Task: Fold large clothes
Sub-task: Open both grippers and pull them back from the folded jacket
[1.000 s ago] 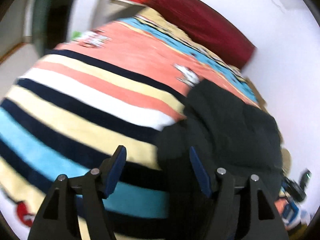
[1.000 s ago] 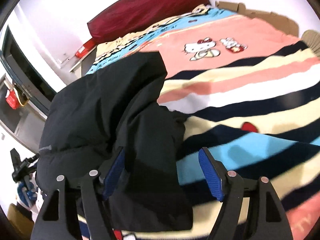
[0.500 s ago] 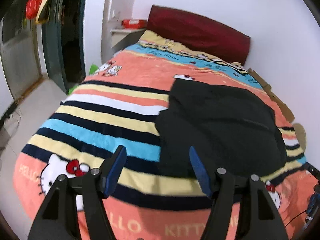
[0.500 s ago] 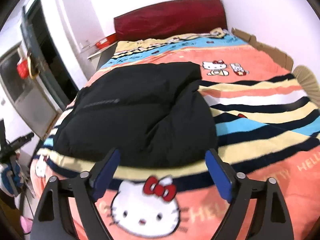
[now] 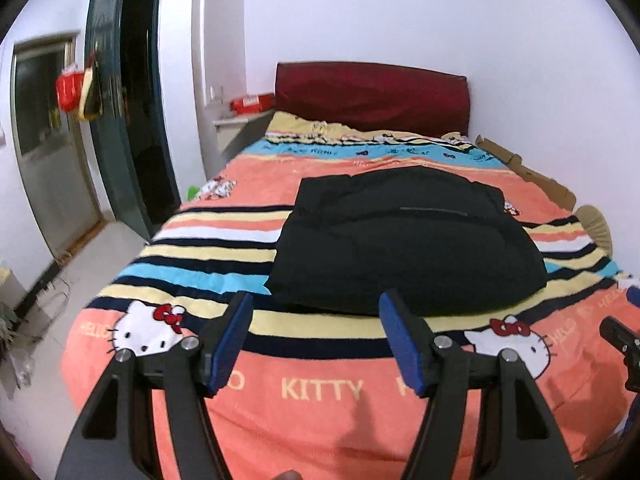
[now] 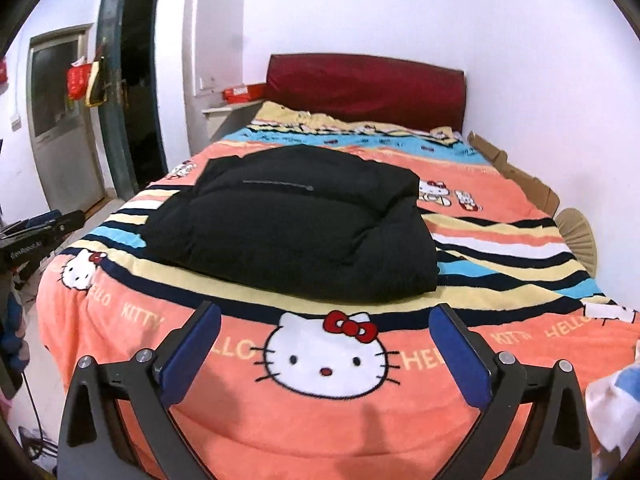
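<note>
A black padded jacket (image 5: 404, 240) lies folded into a thick rectangle on the striped Hello Kitty blanket (image 5: 312, 392) in the middle of the bed; it also shows in the right wrist view (image 6: 296, 224). My left gripper (image 5: 316, 340) is open and empty, held back above the foot of the bed, well short of the jacket. My right gripper (image 6: 326, 354) is open and empty, also back at the foot of the bed. The other gripper shows at the edge of each view (image 5: 622, 344) (image 6: 36, 232).
A dark red headboard (image 5: 372, 98) stands at the far end against the white wall. An open dark door (image 5: 132, 120) and a nightstand (image 5: 236, 128) are at the left. Cardboard (image 5: 528, 172) lies along the bed's right side. Floor runs along the left of the bed.
Both grippers have pulled back from close over the jacket to the foot of the bed. The jacket now lies flat and folded, free of both grippers.
</note>
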Demonstrator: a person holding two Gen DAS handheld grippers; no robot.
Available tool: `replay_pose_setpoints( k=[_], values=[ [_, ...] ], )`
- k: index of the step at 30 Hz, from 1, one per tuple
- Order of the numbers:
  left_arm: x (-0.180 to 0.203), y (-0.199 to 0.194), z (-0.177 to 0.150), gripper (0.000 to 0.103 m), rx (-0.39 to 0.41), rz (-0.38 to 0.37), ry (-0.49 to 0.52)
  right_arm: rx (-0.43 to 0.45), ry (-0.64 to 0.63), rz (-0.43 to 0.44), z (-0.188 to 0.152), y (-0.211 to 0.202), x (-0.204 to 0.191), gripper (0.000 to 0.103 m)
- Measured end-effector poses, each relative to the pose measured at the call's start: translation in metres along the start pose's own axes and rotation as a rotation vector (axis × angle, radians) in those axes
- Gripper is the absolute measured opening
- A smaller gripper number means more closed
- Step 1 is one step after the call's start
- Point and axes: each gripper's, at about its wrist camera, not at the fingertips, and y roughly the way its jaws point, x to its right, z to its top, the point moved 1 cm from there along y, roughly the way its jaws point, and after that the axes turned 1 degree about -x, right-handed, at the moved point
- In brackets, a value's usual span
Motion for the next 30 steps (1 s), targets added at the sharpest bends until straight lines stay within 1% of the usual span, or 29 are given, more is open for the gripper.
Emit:
replay_pose_setpoints(
  k=[4,7,9,13,19,30],
  values=[
    [0.02,-0.023,-0.012,0.064,0.027,0.015,0.024,0.036,0.004,0.001,-0.01,-0.015,-0.003,0.103],
    [0.028,-0.035,-0.018,0.064,0.041,0.001,0.037,0.063,0.011,-0.004,-0.015,-0.022,-0.001,0.103],
    [0.031,-0.041,-0.023,0.064,0.046,0.0,0.04,0.078,0.018,-0.006,-0.018,-0.025,0.0,0.103],
    [0.035,-0.045,-0.03,0.064,0.044,0.023,0.054,0.092,0.034,-0.027,-0.023,-0.027,0.004,0.103],
    [0.034,-0.039,-0.036,0.064,0.027,0.012,0.046,0.083,0.055,-0.039,-0.031,-0.019,0.01,0.103],
    [0.033,-0.008,-0.049,0.064,-0.028,0.006,0.053,-0.004,0.058,-0.04,-0.051,0.018,0.016,0.103]
  ],
)
